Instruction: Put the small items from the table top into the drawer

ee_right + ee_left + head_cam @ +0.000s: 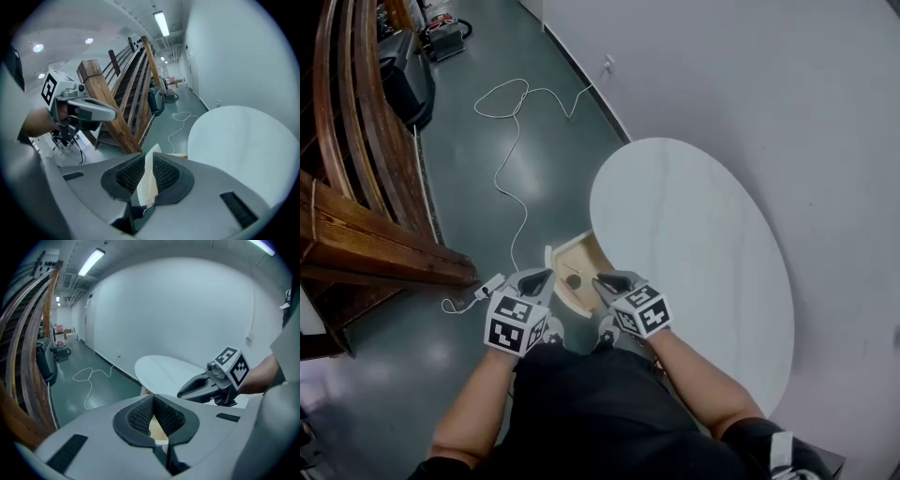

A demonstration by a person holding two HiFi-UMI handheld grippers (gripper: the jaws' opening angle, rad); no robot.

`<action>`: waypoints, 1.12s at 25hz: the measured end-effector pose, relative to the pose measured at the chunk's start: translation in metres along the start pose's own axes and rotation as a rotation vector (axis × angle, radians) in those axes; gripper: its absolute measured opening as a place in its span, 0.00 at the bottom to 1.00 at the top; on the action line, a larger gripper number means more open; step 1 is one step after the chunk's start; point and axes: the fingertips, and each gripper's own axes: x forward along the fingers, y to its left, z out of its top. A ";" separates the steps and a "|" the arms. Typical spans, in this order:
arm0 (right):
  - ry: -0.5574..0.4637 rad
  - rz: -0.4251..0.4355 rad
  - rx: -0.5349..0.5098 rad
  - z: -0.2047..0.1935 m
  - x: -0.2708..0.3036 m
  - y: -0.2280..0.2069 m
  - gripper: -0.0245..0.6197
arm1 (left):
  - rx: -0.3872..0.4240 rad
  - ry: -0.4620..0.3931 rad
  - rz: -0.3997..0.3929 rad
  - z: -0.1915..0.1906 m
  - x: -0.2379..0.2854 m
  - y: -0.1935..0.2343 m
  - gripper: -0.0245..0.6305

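Left hand-held gripper (549, 275) clenched empty, right hand-held gripper (599, 278) slightly parted, empty, both at open drawer (580, 253), lower centre, beside surface (694, 234).

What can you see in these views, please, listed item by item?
table: one, white, oval, right of centre
drawer: one, pale wood inside, open at the table's near-left edge
small item: one, dark, inside the drawer
cable: one, white, looping across the floor
wooden beams: several, brown, at left
wall: white, behind the table
left gripper: one, grey, at the drawer's left side, jaw tips together
right gripper: one, grey, at the drawer's right side, jaws slightly apart
forearms: two, bare, bottom of the head view
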 end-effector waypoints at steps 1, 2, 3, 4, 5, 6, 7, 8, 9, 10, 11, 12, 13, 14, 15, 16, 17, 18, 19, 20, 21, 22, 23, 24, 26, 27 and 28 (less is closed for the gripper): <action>-0.025 -0.008 -0.002 0.008 -0.011 0.000 0.11 | 0.008 -0.015 -0.005 0.007 -0.001 -0.004 0.06; -0.051 -0.016 -0.002 0.016 -0.022 0.000 0.11 | 0.016 -0.030 -0.010 0.014 -0.001 -0.007 0.06; -0.077 -0.024 -0.001 0.023 -0.032 0.000 0.11 | 0.025 -0.043 -0.016 0.021 -0.002 -0.010 0.06; -0.102 -0.034 0.001 0.030 -0.042 0.000 0.10 | 0.035 -0.055 -0.022 0.027 -0.003 -0.014 0.06; -0.127 -0.045 0.003 0.035 -0.052 -0.001 0.10 | 0.045 -0.066 -0.029 0.033 -0.004 -0.017 0.06; -0.150 -0.057 0.004 0.040 -0.061 -0.002 0.10 | 0.054 -0.075 -0.035 0.039 -0.005 -0.021 0.06; -0.173 -0.069 0.006 0.044 -0.070 -0.002 0.10 | 0.063 -0.084 -0.041 0.044 -0.006 -0.024 0.06; -0.195 -0.081 0.006 0.048 -0.079 -0.004 0.10 | 0.073 -0.093 -0.046 0.049 -0.007 -0.028 0.06; -0.217 -0.094 0.006 0.051 -0.088 -0.005 0.10 | 0.082 -0.101 -0.050 0.054 -0.008 -0.031 0.06; -0.237 -0.107 0.006 0.054 -0.096 -0.006 0.10 | 0.092 -0.108 -0.053 0.058 -0.009 -0.035 0.06; -0.257 -0.119 0.008 0.056 -0.103 -0.008 0.10 | 0.100 -0.114 -0.056 0.062 -0.009 -0.038 0.06; -0.277 -0.132 0.012 0.058 -0.110 -0.011 0.09 | 0.108 -0.120 -0.060 0.066 -0.011 -0.041 0.06; -0.294 -0.145 0.019 0.059 -0.117 -0.014 0.09 | 0.115 -0.125 -0.065 0.069 -0.012 -0.044 0.06; -0.309 -0.157 0.028 0.059 -0.122 -0.017 0.08 | 0.121 -0.128 -0.068 0.072 -0.013 -0.048 0.06; -0.319 -0.169 0.040 0.057 -0.127 -0.022 0.07 | 0.128 -0.128 -0.072 0.073 -0.014 -0.050 0.06; -0.327 -0.178 0.054 0.055 -0.131 -0.026 0.06 | 0.135 -0.127 -0.074 0.074 -0.014 -0.053 0.06; -0.334 -0.183 0.069 0.053 -0.134 -0.030 0.06 | 0.139 -0.124 -0.077 0.074 -0.014 -0.055 0.06; -0.343 -0.184 0.088 0.050 -0.137 -0.034 0.06 | 0.142 -0.121 -0.081 0.074 -0.013 -0.057 0.06; -0.353 -0.181 0.108 0.049 -0.139 -0.037 0.05 | 0.145 -0.117 -0.085 0.073 -0.013 -0.059 0.06; -0.365 -0.178 0.126 0.047 -0.142 -0.039 0.05 | 0.148 -0.113 -0.088 0.073 -0.012 -0.061 0.06; -0.376 -0.179 0.137 0.046 -0.144 -0.041 0.05 | 0.154 -0.111 -0.091 0.072 -0.012 -0.062 0.06; -0.385 -0.184 0.140 0.046 -0.146 -0.042 0.05 | 0.159 -0.109 -0.092 0.072 -0.012 -0.063 0.06; -0.390 -0.190 0.137 0.046 -0.147 -0.043 0.05 | 0.163 -0.109 -0.093 0.073 -0.012 -0.064 0.06; -0.391 -0.195 0.131 0.047 -0.148 -0.043 0.05 | 0.166 -0.110 -0.093 0.074 -0.012 -0.064 0.06; -0.383 -0.199 0.111 0.047 -0.149 -0.042 0.05 | 0.169 -0.114 -0.091 0.077 -0.012 -0.065 0.06; -0.379 -0.198 0.101 0.047 -0.148 -0.041 0.05 | 0.171 -0.117 -0.089 0.079 -0.012 -0.065 0.06; -0.376 -0.196 0.093 0.048 -0.148 -0.041 0.05 | 0.172 -0.119 -0.088 0.081 -0.012 -0.065 0.06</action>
